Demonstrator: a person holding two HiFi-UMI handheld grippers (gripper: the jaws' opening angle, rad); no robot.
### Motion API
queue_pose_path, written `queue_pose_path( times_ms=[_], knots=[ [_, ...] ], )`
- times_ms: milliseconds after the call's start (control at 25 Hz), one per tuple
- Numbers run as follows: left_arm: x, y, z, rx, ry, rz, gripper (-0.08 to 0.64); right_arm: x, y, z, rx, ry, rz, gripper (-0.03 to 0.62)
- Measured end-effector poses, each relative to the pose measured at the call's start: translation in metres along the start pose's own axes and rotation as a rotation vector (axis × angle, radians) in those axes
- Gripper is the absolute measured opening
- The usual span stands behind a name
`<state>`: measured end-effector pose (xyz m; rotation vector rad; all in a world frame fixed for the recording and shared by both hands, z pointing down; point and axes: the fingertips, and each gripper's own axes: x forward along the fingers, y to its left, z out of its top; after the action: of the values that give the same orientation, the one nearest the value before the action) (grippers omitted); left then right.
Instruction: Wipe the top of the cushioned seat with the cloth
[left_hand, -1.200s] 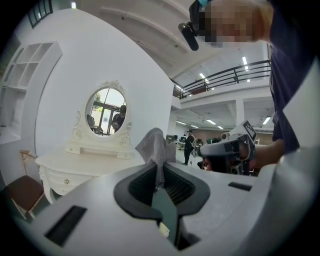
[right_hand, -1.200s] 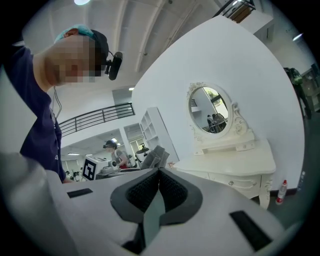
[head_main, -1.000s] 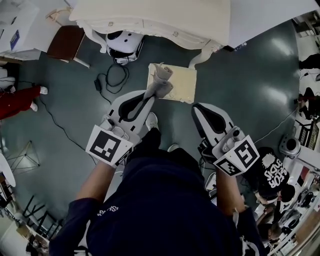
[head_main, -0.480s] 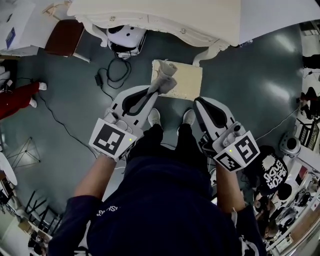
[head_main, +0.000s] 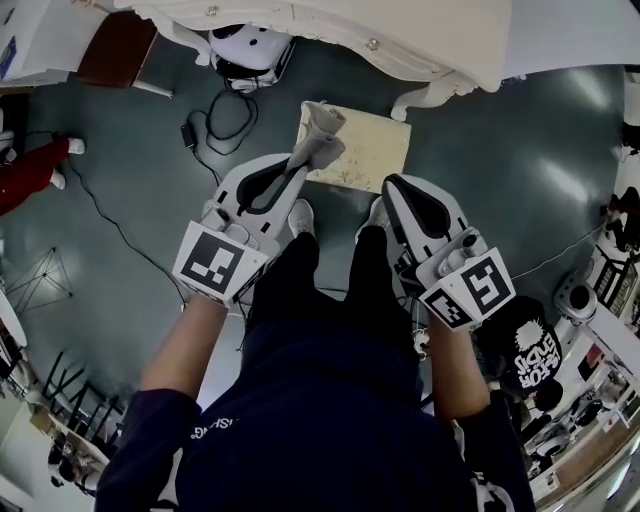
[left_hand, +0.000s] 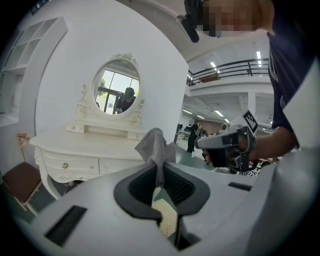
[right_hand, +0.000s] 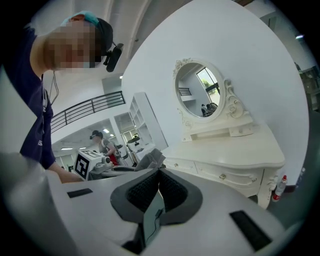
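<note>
The cushioned seat (head_main: 368, 152) is a beige square on the dark floor in front of the white dressing table. My left gripper (head_main: 301, 166) is shut on a grey cloth (head_main: 320, 138), which sticks up bunched from the jaw tips over the seat's left edge. In the left gripper view, the cloth (left_hand: 154, 144) stands pinched in my left gripper (left_hand: 159, 166). My right gripper (head_main: 391, 188) hovers at the seat's near right corner. Its jaws are shut with nothing between them in the right gripper view (right_hand: 159, 172), where the cloth (right_hand: 150, 159) shows just beyond.
The white dressing table (head_main: 420, 35) with an oval mirror (left_hand: 116, 89) stands right behind the seat. A brown stool (head_main: 115, 50) is at far left. Cables (head_main: 215, 130) and a white machine (head_main: 246, 55) lie under the table's left side. My feet (head_main: 300, 215) stand just short of the seat.
I have stepped closer to the seat, with both feet now showing near it. Both grippers kept their pose, and the cloth stays held over the seat's left edge.
</note>
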<state>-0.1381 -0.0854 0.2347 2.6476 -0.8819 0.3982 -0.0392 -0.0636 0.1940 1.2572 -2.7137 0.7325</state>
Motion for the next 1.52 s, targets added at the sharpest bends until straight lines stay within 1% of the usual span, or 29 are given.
queue_pose_path(
  times_ms=[160,280,440,600,760,880,1000,1120,1320,1400,1520],
  knots=[
    [0.035,0.004,-0.021,-0.001,0.018,0.032,0.032,0.007,-0.033,-0.020,-0.010,0.050,0.023,0.025],
    [0.067,0.009,-0.039,0.000,0.022,0.064,0.032,0.012,-0.065,-0.035,0.001,0.085,0.042,0.025],
    [0.107,0.019,-0.083,0.017,0.086,0.096,0.032,0.020,-0.106,-0.058,0.012,0.131,0.066,0.025],
    [0.139,0.032,-0.136,0.035,0.169,0.121,0.032,0.027,-0.141,-0.080,0.006,0.168,0.085,0.025],
    [0.177,0.048,-0.162,0.015,0.191,0.158,0.032,0.033,-0.171,-0.103,-0.001,0.201,0.096,0.025],
    [0.196,0.062,-0.202,0.034,0.265,0.171,0.032,0.038,-0.187,-0.127,0.010,0.224,0.100,0.025],
    [0.212,0.086,-0.248,0.048,0.327,0.189,0.032,0.045,-0.199,-0.152,0.032,0.239,0.099,0.025],
    [0.223,0.111,-0.292,0.058,0.394,0.209,0.032,0.046,-0.204,-0.175,0.054,0.263,0.094,0.025],
    [0.233,0.146,-0.365,0.093,0.537,0.236,0.032,0.040,-0.211,-0.201,0.081,0.302,0.084,0.025],
    [0.238,0.151,-0.388,0.103,0.586,0.241,0.032,0.036,-0.217,-0.208,0.083,0.320,0.076,0.025],
    [0.249,0.147,-0.403,0.114,0.612,0.241,0.032,0.034,-0.228,-0.216,0.085,0.330,0.062,0.025]
  ],
)
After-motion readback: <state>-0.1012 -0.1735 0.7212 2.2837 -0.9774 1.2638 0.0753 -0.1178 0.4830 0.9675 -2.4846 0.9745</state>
